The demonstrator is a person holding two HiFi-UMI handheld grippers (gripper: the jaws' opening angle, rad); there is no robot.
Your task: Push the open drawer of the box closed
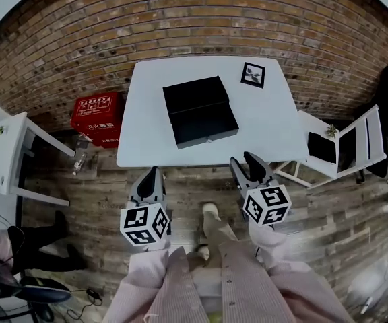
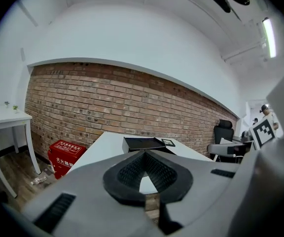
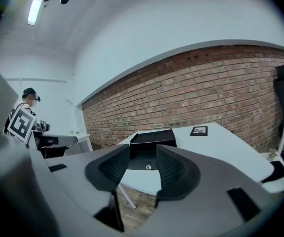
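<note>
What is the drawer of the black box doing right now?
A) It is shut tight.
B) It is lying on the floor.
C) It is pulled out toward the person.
C: the drawer sticks out of the black box toward the near edge of the table.

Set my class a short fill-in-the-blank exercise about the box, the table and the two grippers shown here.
1. The drawer of the black box on the white table is ____.
2. The jaws of the right gripper stand ____.
3. The jaws of the left gripper are ____.
4. The case on the floor beside the table is coloured ____.

Missing words: open; apart; shut; red.
</note>
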